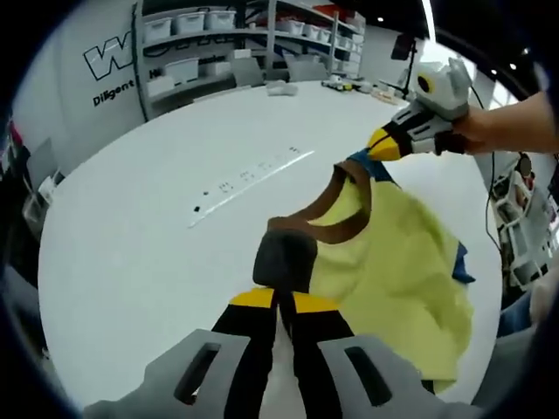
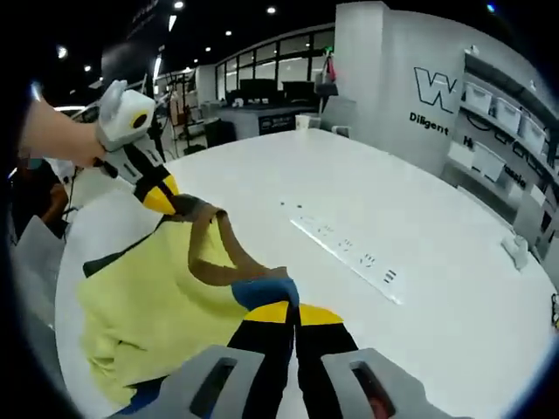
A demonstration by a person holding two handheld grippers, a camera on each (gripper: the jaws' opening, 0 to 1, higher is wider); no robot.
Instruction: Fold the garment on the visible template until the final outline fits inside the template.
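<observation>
Garment (image 1: 384, 262) held lifted off surface (image 1: 157, 227), left gripper (image 1: 284, 301) and right gripper (image 2: 293, 310) each clamped on brown collar (image 1: 332, 229) for spreading.

A broad bare stretch of white table (image 1: 157, 218) is left open beyond the yellow garment (image 1: 393, 262). It is interrupted only by a flat white strip (image 2: 349, 249) lying well apart from the cloth. Small items (image 1: 345, 84) are seen at the far edge, before the shelving (image 1: 227, 39).
</observation>
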